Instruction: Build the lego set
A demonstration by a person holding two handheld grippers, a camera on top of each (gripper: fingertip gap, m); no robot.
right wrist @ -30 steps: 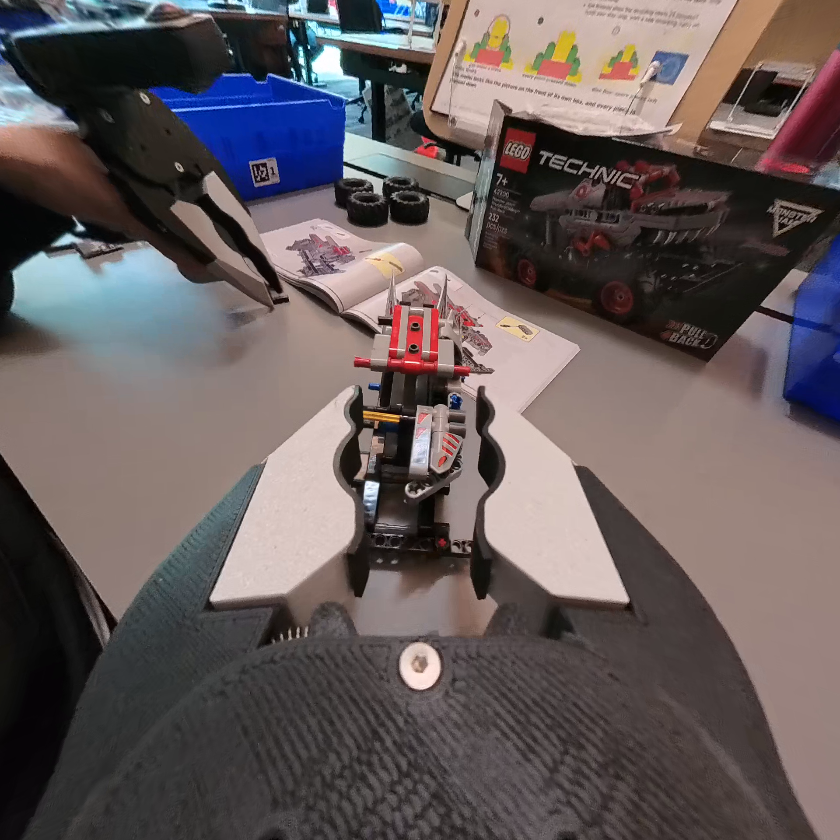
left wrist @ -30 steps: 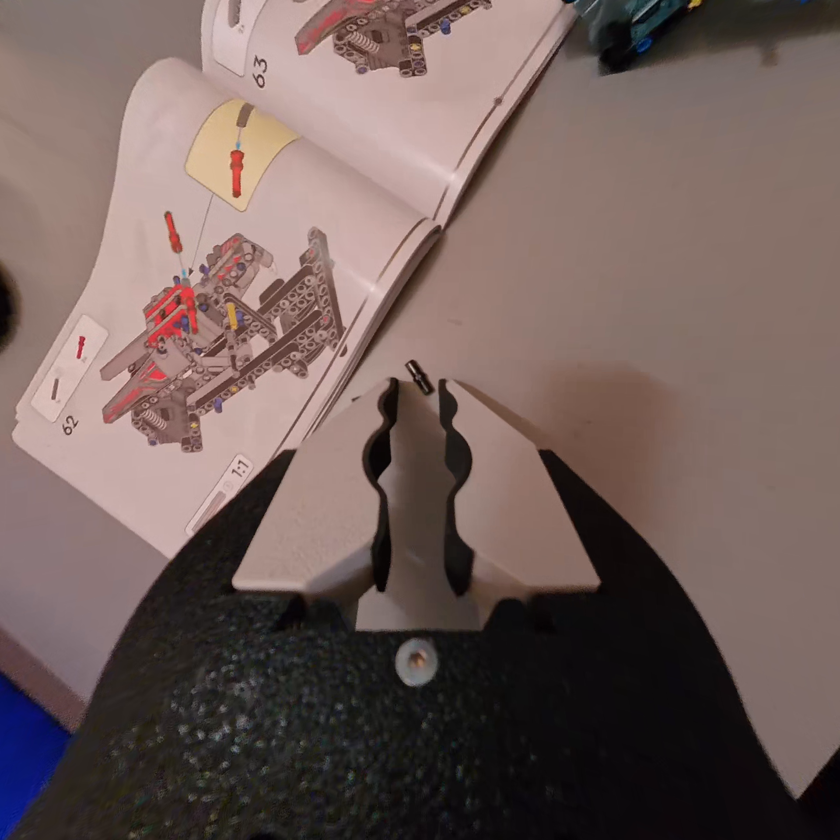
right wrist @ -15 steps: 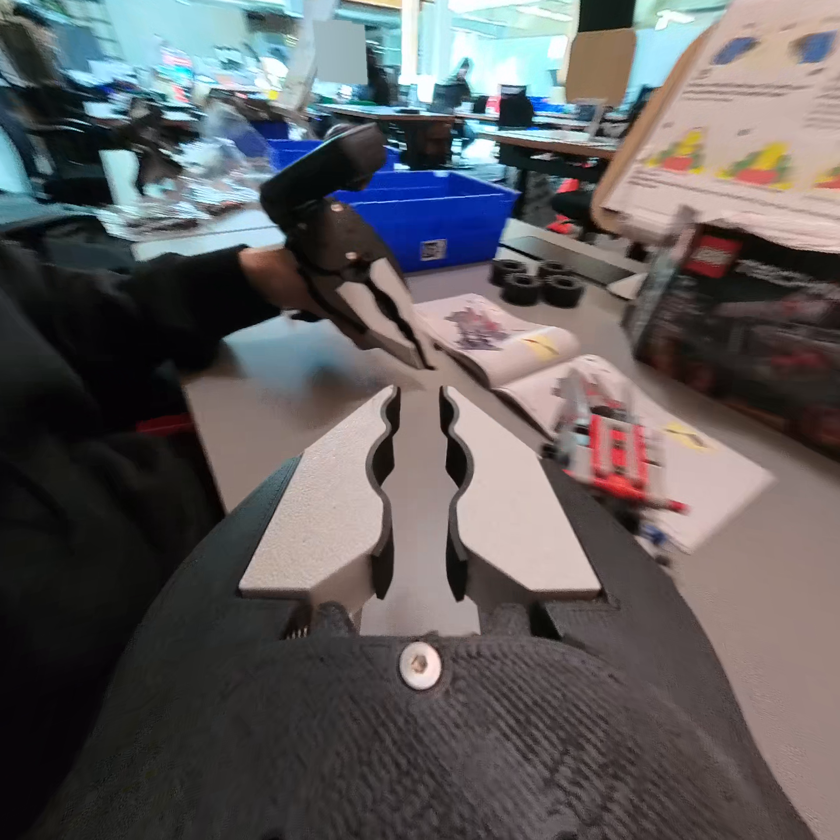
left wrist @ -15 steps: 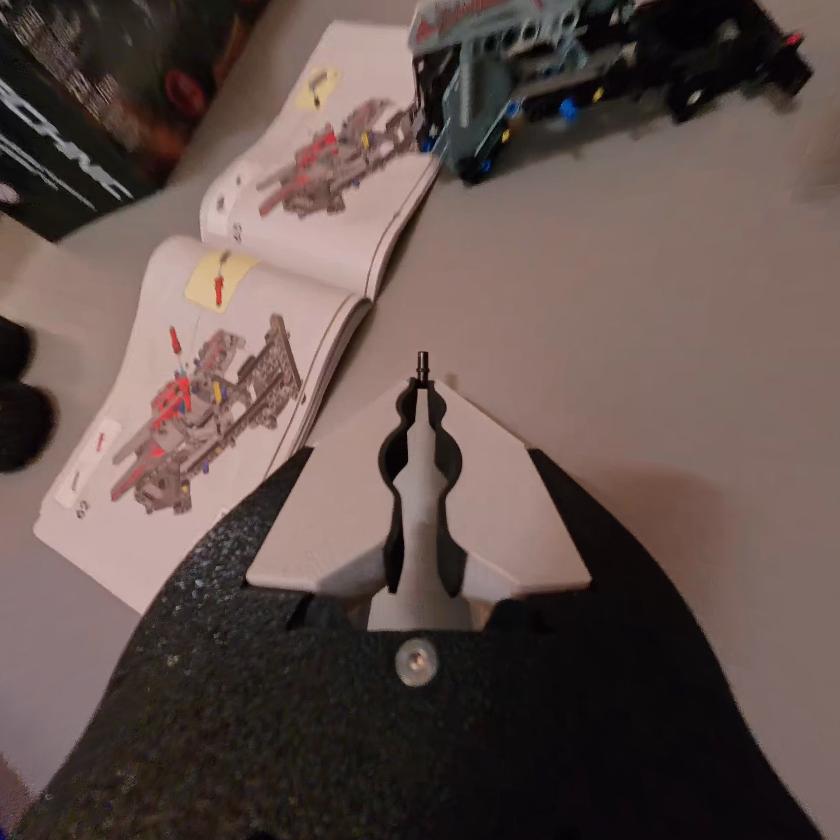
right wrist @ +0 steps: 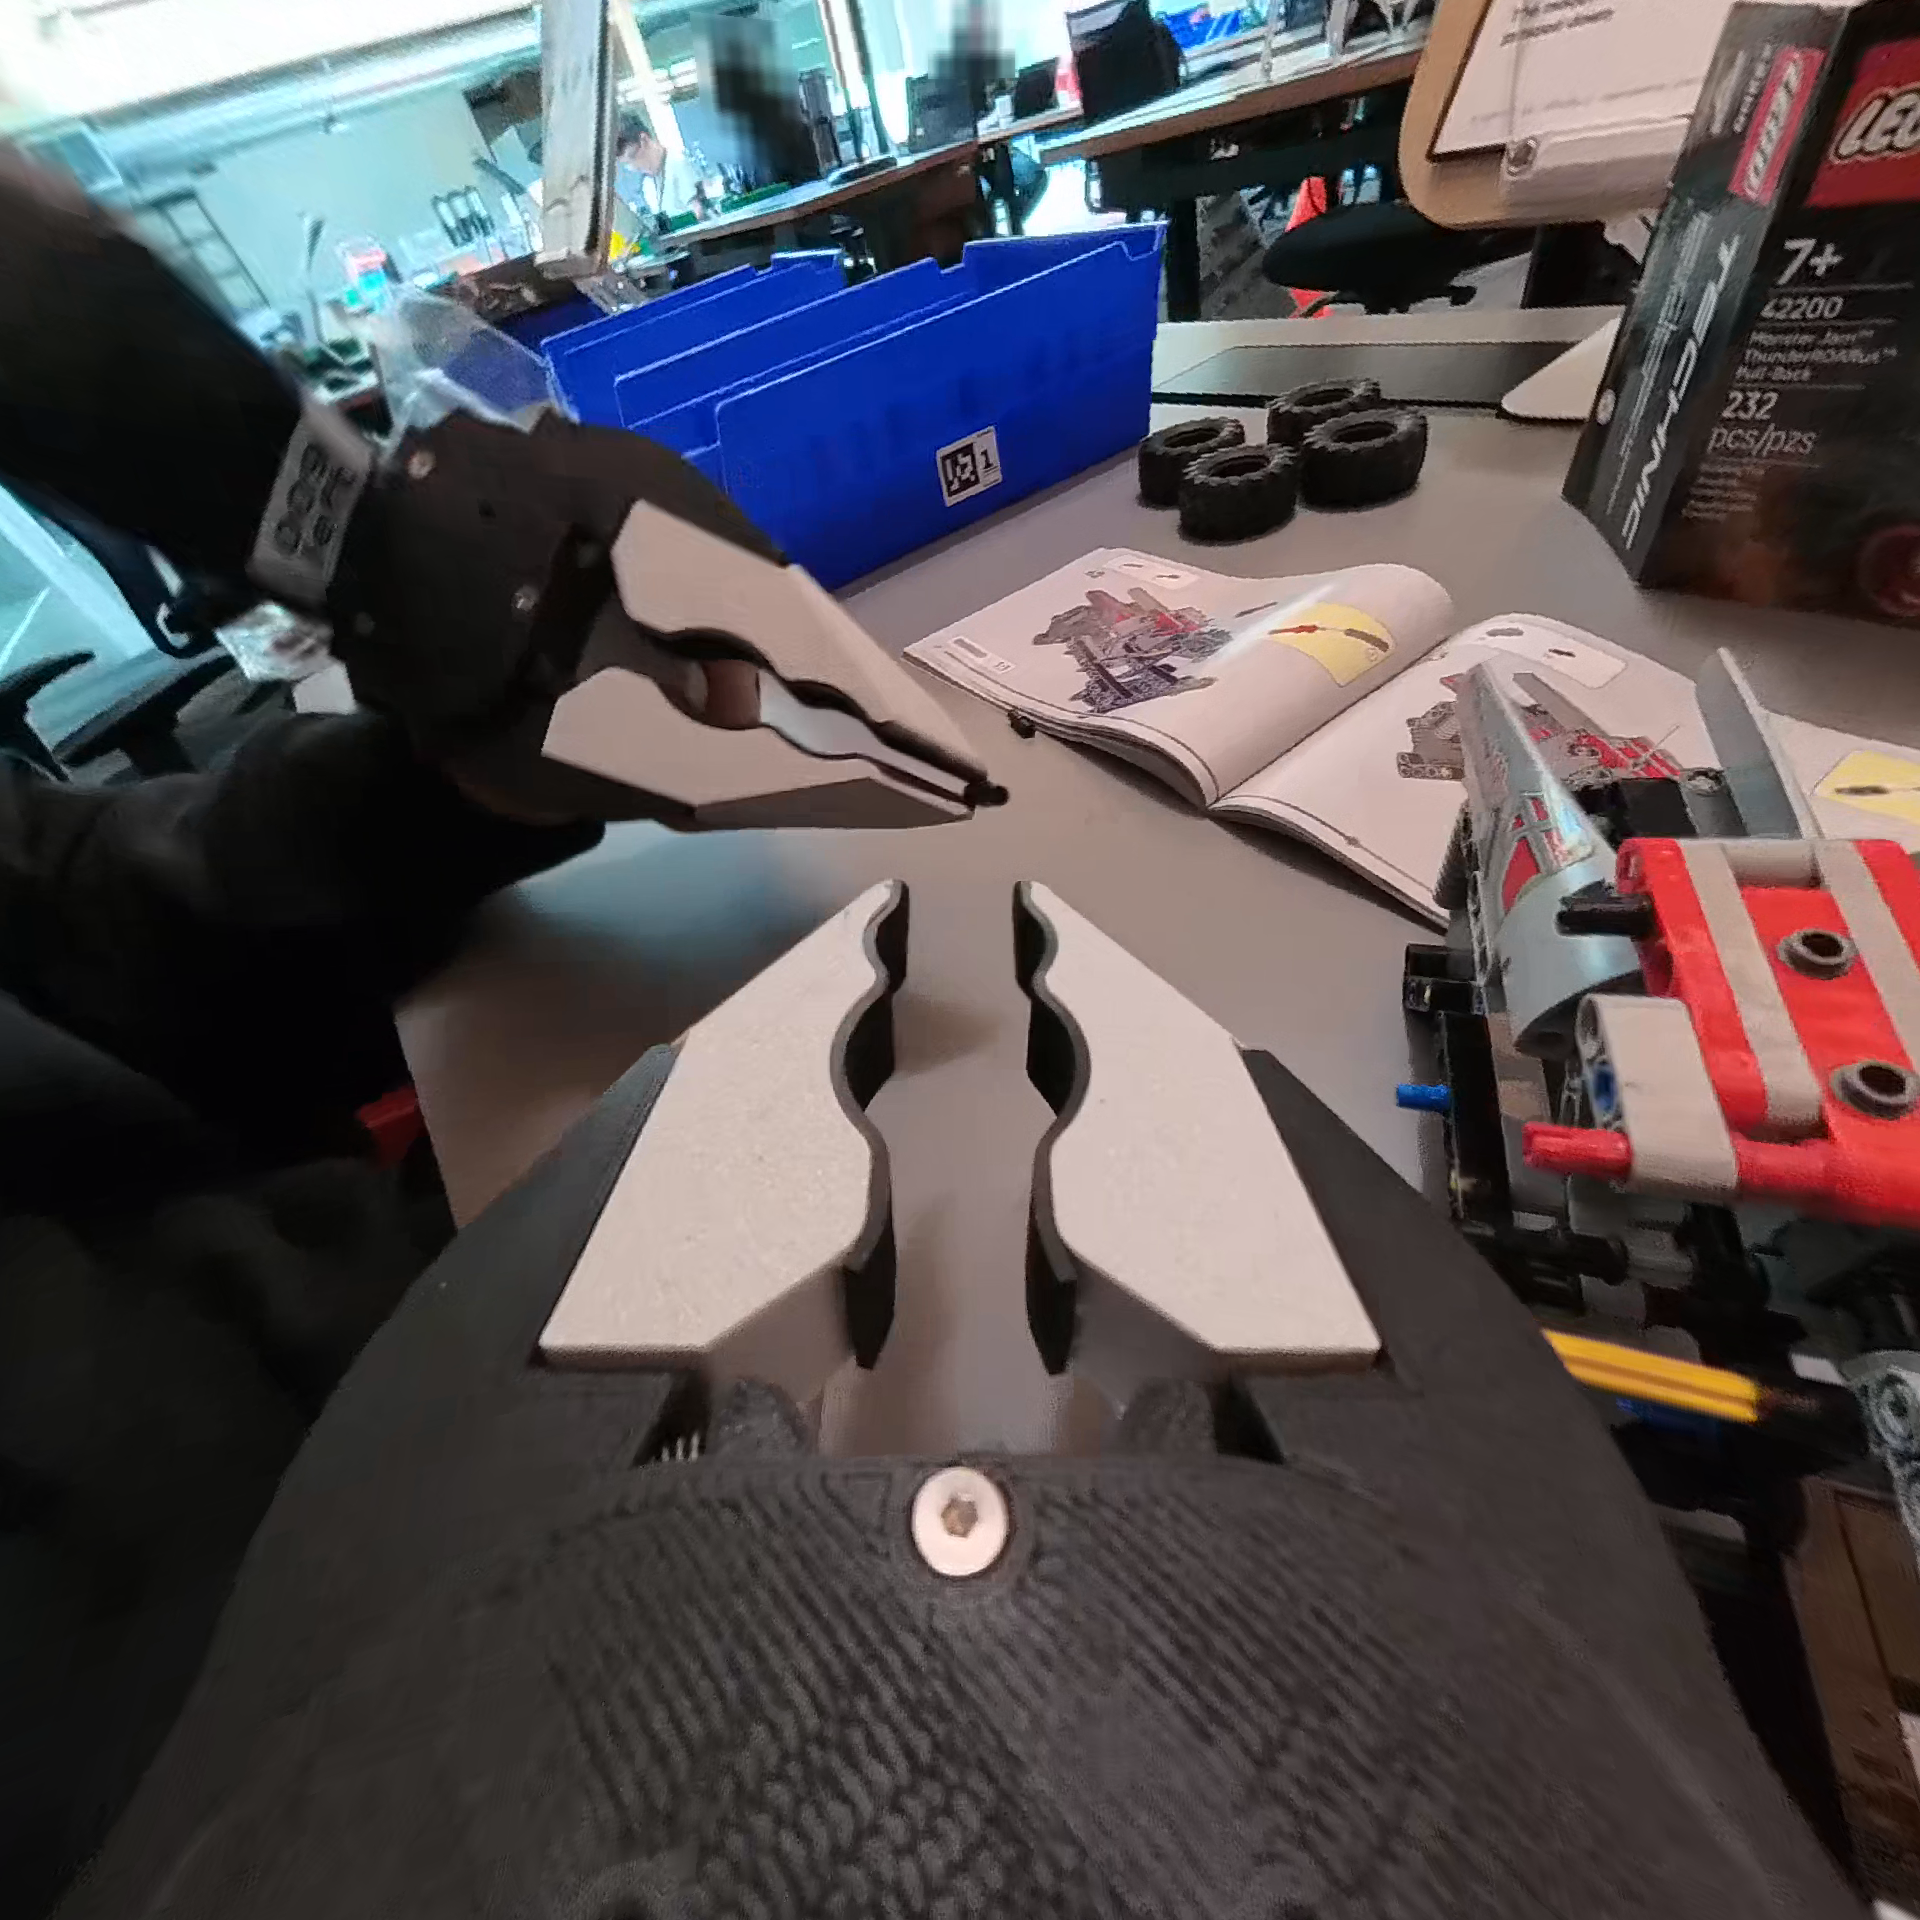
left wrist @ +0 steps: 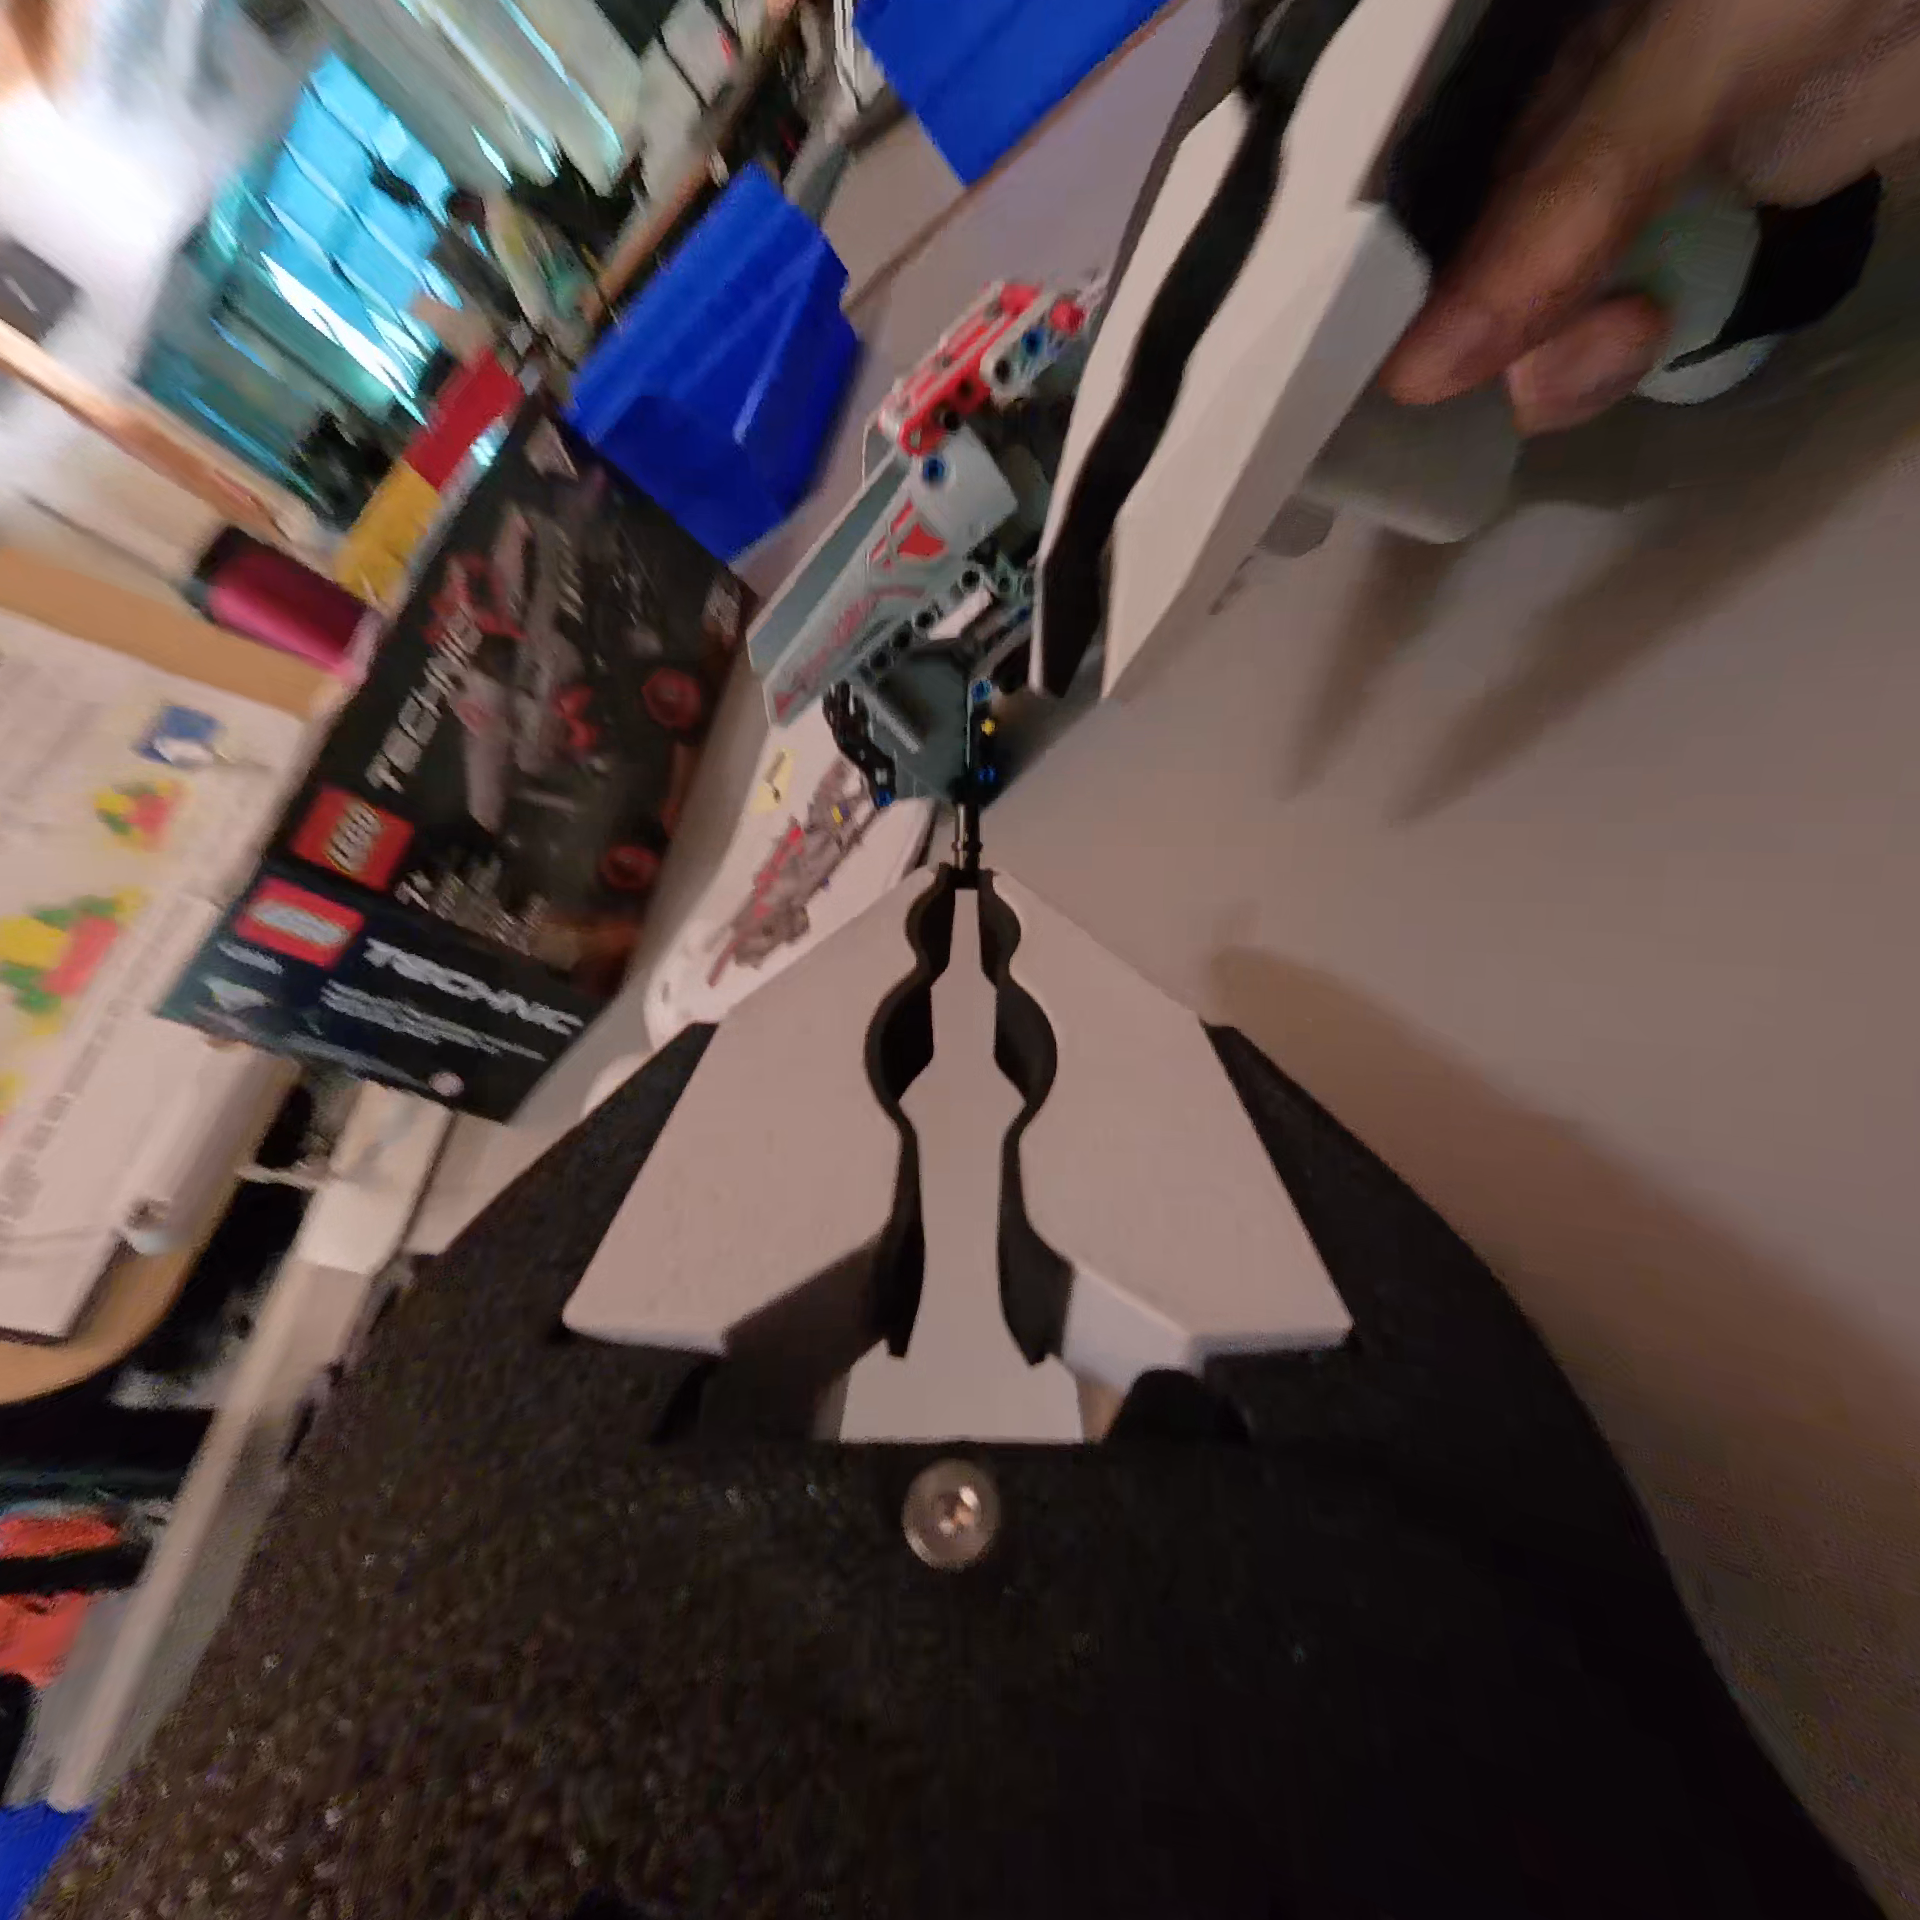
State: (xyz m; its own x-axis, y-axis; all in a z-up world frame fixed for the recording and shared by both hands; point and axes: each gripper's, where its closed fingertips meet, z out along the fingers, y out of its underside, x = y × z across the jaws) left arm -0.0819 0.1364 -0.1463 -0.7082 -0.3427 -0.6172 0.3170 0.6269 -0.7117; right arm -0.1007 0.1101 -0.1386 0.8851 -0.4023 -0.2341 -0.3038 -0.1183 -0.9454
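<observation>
Grey tabletop [right wrist: 1195,883] in an open workshop, with desks and office chairs blurred in the far background. Left gripper [right wrist: 971,795], fingers pressed together on a small black pin [left wrist: 968,831] that protrudes forward from the tips, its long axis in line with the fingers. Partly built truck model [right wrist: 1714,1039], grey, red and black, sitting on the table at the right, overlapping the open instruction booklet [right wrist: 1247,675]. In the left wrist view the pin points straight at the model's near dark end [left wrist: 935,727], just short of it; whether they touch cannot be told through the blur. Right gripper [right wrist: 961,904], fingers spread and holding nothing, hovering beside the model's left flank; judged the nearer tool for bracing the model while the pin goes in. Far left: blue bins [right wrist: 883,395]. Far centre: four black tyres [right wrist: 1278,457]. Far right: upright set box [right wrist: 1766,312]. A second small dark piece [right wrist: 1023,724] lies at the booklet's near left edge.
</observation>
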